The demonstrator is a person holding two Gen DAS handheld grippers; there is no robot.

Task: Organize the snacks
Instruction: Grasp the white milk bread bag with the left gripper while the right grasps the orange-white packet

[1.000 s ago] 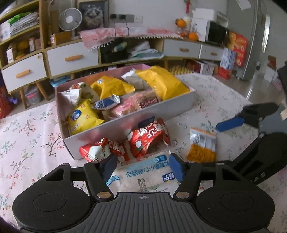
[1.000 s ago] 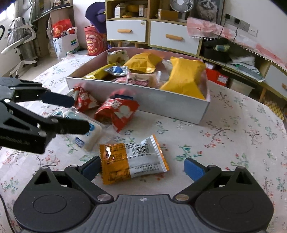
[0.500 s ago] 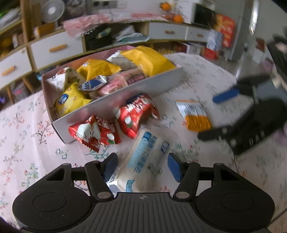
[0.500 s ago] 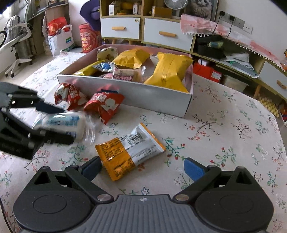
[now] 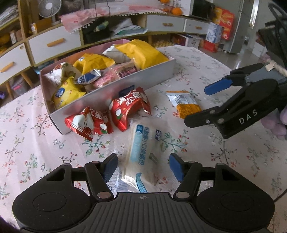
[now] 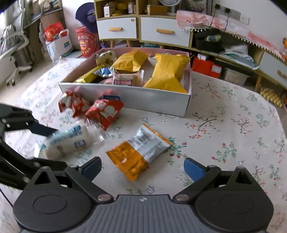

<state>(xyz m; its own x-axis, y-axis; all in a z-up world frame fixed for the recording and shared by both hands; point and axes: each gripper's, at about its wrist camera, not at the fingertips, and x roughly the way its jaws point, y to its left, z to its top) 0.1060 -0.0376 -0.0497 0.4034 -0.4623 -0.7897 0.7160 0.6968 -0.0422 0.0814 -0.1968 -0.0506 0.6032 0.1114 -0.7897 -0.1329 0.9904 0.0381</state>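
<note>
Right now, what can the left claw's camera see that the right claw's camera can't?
Only the left view shows oranges on the far cabinet and the right claw's side. Only the right view shows a white chair, a red bag and the left claw round the white packet. Both show the snack box, two red packets and the orange packet.

Both grippers' jaws apart, angled downward
</note>
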